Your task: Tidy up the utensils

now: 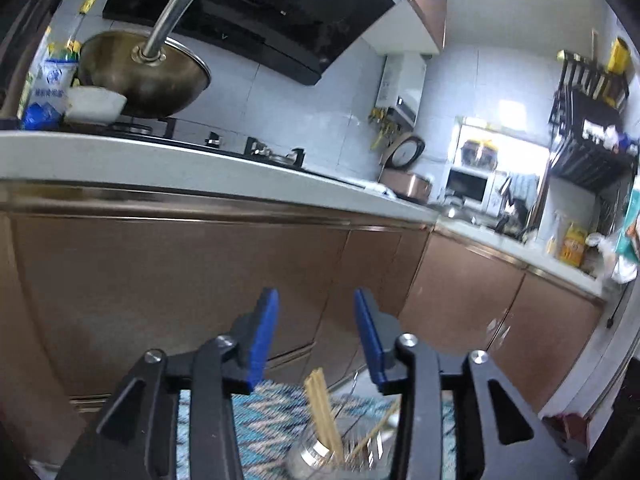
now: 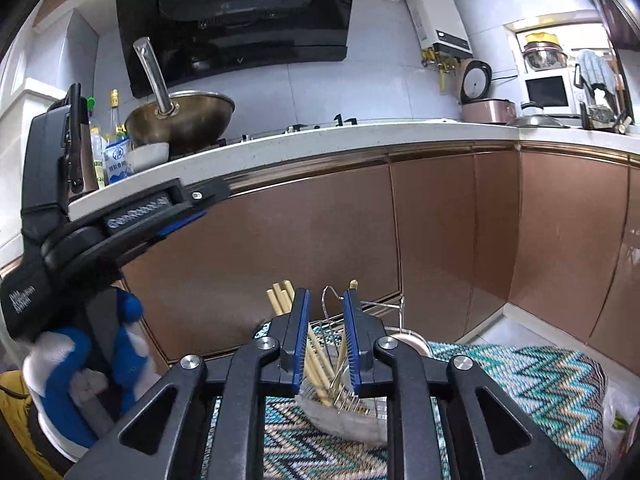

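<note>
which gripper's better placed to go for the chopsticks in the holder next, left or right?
Right, probably. The right gripper is open and lined up over the chopsticks in the wire holder. The left gripper is also open but points at the cabinet, holder low in its view.

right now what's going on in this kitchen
A person holds a gripper in each hand above a zigzag mat. Both the left gripper and the right gripper are open and hold nothing. A bundle of chopsticks stands in a glass jar on the mat, beside a wire rack, in front of the brown cabinets.
</note>
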Tool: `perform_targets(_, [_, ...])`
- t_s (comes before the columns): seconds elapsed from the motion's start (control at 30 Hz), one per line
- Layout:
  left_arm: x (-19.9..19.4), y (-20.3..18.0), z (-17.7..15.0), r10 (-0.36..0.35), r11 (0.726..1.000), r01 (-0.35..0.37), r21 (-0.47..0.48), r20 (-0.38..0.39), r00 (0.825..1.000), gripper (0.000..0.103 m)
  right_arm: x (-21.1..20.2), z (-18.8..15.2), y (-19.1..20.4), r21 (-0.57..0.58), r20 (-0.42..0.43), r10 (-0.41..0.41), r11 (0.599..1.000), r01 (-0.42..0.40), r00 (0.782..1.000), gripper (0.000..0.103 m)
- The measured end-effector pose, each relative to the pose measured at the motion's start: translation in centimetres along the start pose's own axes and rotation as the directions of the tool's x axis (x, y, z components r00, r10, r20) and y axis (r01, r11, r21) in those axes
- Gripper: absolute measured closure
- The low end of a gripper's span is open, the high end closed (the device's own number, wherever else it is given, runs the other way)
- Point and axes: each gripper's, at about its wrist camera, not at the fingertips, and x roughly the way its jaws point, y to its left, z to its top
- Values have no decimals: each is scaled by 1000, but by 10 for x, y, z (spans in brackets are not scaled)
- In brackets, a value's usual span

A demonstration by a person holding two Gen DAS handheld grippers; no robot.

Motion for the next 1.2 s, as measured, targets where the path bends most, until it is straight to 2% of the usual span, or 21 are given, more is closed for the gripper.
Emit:
perform_targets(0.27, [-68, 9, -3, 57, 998, -57, 3, -84, 995, 61, -61, -7, 16, 32, -5, -52, 998, 52, 999, 71])
perform_targets(0.43, [-112, 16, -9, 78, 997, -80, -10, -87, 993, 60, -107, -9, 31, 10, 7, -94, 995, 94, 996, 66])
perform_targets(0.53, [-134, 17, -11, 100, 995, -101, -1, -84, 991, 58, -131, -14, 36, 14, 15, -119, 993, 119, 993, 59])
perform_targets(0.6, [-151, 18, -14, 114, 993, -114, 3, -81, 990, 53, -147, -20, 37, 32, 18, -136, 990, 136, 990, 56])
perform_targets(0.7, [-170, 16, -17, 128, 992, -127, 18, -80, 989, 53, -165, -29, 37, 61, 10, -159, 985, 159, 987, 53])
perform_targets(0.87, [-195, 18, -26, 138, 990, -137, 19, -96, 986, 53, -178, -41, 34, 128, -11, -209, 969, 209, 978, 41])
perform_targets(1.2, [-237, 32, -41, 183, 983, -178, 48, -136, 974, 53, -212, -52, 53, 128, 2, -224, 967, 222, 975, 39])
